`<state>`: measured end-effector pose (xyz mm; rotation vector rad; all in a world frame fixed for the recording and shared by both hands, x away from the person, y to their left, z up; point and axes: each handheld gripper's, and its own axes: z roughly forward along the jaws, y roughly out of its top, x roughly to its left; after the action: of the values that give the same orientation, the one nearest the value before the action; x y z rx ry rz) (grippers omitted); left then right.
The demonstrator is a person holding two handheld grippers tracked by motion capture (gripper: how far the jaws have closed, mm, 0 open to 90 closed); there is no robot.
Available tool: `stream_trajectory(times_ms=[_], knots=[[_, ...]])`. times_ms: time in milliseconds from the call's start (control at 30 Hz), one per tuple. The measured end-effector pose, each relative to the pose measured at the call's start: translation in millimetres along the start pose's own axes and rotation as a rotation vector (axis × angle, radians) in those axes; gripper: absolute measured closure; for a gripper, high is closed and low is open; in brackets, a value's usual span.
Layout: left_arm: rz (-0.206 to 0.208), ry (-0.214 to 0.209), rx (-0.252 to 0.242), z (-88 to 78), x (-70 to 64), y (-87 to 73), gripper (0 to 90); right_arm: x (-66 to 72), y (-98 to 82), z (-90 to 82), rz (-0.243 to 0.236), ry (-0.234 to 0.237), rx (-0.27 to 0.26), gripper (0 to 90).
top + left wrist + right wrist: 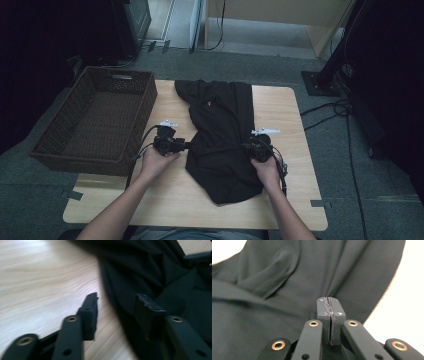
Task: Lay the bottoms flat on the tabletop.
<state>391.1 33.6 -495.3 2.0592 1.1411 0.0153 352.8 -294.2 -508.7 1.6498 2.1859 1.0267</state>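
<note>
A black garment (220,140) lies crumpled on the middle of the wooden desk (290,200), its upper end toward the far edge and its lower end toward the person. No brand, label or legible writing can be made out on it; a small pale mark near its upper middle is too small to read.

The left tongs (117,305), at the garment's left edge, stand released: one jaw is over bare wood, the other over the cloth, and nothing is pinched between them. The right tongs (329,307), at the garment's right edge, are clenched, with a thin fold of the black cloth caught between the jaws.

A brown wicker basket (55,135) stands left of the garment, overhanging the desk's left edge, well apart from the cloth.
</note>
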Motion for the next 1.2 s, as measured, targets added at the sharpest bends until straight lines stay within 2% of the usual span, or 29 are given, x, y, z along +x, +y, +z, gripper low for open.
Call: stream_trajectory(times_ms=[133, 200, 267, 400, 500, 567, 600, 667, 733, 767, 833, 900, 1033, 1100, 1200], knots=[[-0.008, 0.0, 0.014, 13.8, -4.6, 6.3, 47.2, 9.6, -1.3, 2.7, -0.049, -0.002, -0.008, 85.5], [-0.021, -0.001, 0.013, 19.4, -5.6, 6.8, 47.8, 10.0, 0.4, 3.1, -0.048, 0.009, -0.018, 77.6], [-0.024, -0.01, 0.011, 22.7, -6.4, 5.7, 49.3, 8.5, 4.4, 1.3, -0.046, 0.007, -0.059, 69.8], [-0.016, 0.002, 0.009, 23.5, -7.7, 5.9, 50.9, 6.1, 9.9, -0.2, -0.037, 0.011, -0.129, 54.4], [-0.015, 0.016, -0.004, 24.8, -7.3, 6.2, 53.0, 4.0, 13.1, 3.5, -0.08, -0.061, -0.147, 48.1], [-0.006, 0.029, -0.015, 26.7, -6.6, 6.2, 59.6, 0.5, 17.0, 8.4, -0.068, -0.077, -0.141, 47.9], [-0.014, 0.031, -0.022, 28.0, -6.9, 6.1, 63.2, -1.4, 18.5, 11.9, -0.062, -0.084, -0.135, 48.0], [-0.015, 0.02, -0.019, 30.1, -7.3, 5.5, 74.0, -2.9, 21.1, 19.8, -0.053, -0.104, -0.099, 48.8], [0.004, 0.026, -0.016, 32.3, -10.1, 4.3, 86.0, -2.1, 22.5, 27.0, -0.076, -0.123, -0.094, 49.3], [0.006, 0.022, -0.018, 33.1, -10.7, 4.2, 88.2, -0.3, 23.3, 29.5, -0.094, -0.146, -0.097, 50.9], [0.002, 0.018, -0.02, 34.6, -10.9, 5.4, 89.5, 1.4, 26.0, 34.1, -0.121, -0.179, -0.107, 54.5], [-0.011, 0.022, -0.023, 35.3, -7.9, 8.0, 89.8, 0.4, 28.9, 39.0, -0.1, -0.186, -0.135, 62.0], [-0.051, 0.044, -0.029, 33.6, 6.2, 15.7, 90.0, -3.4, 42.0, 47.5, -0.081, -0.194, -0.128, 66.0], [-0.075, 0.037, -0.042, 29.5, 13.8, 17.8, 90.0, -5.1, 50.8, 51.9, -0.083, -0.196, -0.108, 62.7], [-0.08, 0.04, -0.061, 17.9, 19.6, 18.1, 90.0, -8.7, 59.6, 56.3, -0.088, -0.194, -0.085, 54.4]])
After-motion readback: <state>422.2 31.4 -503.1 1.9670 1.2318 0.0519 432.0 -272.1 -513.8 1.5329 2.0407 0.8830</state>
